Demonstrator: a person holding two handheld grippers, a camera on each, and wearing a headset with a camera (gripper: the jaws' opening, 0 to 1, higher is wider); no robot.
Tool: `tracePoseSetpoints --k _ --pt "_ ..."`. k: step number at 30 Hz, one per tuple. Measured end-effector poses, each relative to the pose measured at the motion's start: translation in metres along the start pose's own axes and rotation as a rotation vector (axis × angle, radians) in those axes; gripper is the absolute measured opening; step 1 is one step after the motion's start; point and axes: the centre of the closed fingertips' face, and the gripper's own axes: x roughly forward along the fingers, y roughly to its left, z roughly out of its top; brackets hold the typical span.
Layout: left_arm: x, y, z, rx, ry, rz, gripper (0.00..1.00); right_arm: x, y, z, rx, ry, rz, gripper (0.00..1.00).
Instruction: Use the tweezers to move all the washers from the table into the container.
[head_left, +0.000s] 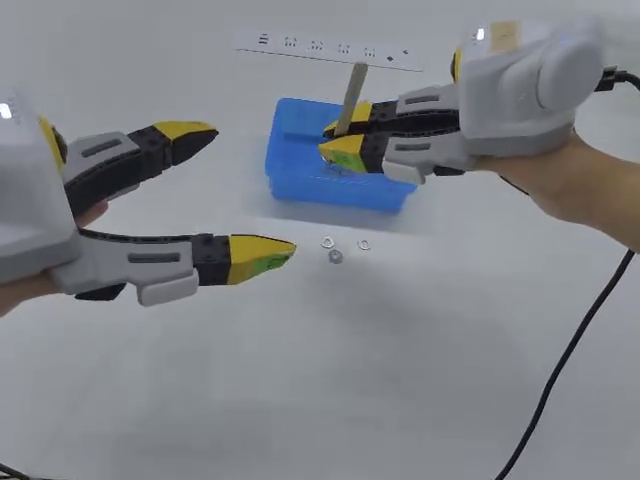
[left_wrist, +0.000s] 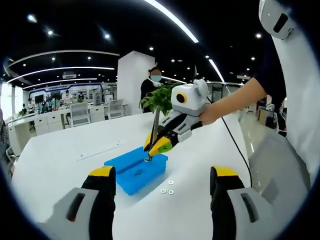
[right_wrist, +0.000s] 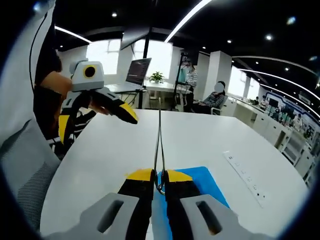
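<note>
Head view, left to right: the left gripper (head_left: 240, 192) hovers over the white table (head_left: 300, 380) with its jaws spread wide and nothing between them. Just right of its lower tip, three little washers (head_left: 335, 257) sit on the table in a tight cluster, right in front of the blue container (head_left: 320, 192). The right gripper (head_left: 345, 143) is over the container, jaws squeezed onto the tweezers (head_left: 352, 95), which stick up out of it. In the left gripper view the tweezer tips point down at the container. A power strip (head_left: 330, 48) lies behind the container, and a black cable (head_left: 570, 350) hangs at far right.
</note>
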Motion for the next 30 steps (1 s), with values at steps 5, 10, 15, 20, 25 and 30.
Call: tracePoseSetpoints --k 5,10,15,20,25,30 --pt "-0.015 0.008 -0.006 -0.008 0.018 0.035 0.94 0.013 -0.031 -0.013 0.039 -0.004 -0.048 0.08" --pt "-0.022 0.007 -0.013 -0.022 0.044 0.048 1.00 0.021 -0.048 -0.033 0.067 0.031 -0.082 0.09" --pt "-0.021 0.006 -0.017 -0.034 0.054 0.058 1.00 0.028 -0.053 -0.057 0.082 0.078 -0.089 0.09" --pt "-0.024 0.006 -0.020 -0.025 0.081 0.060 1.00 0.035 -0.057 -0.075 0.089 0.100 -0.083 0.09" --pt "-0.033 0.010 -0.028 -0.043 0.108 0.092 1.00 0.039 -0.052 -0.074 0.109 0.079 -0.072 0.09" --pt "-0.034 0.003 -0.031 -0.046 0.124 0.087 1.00 0.041 -0.045 -0.079 0.100 0.093 -0.056 0.09"
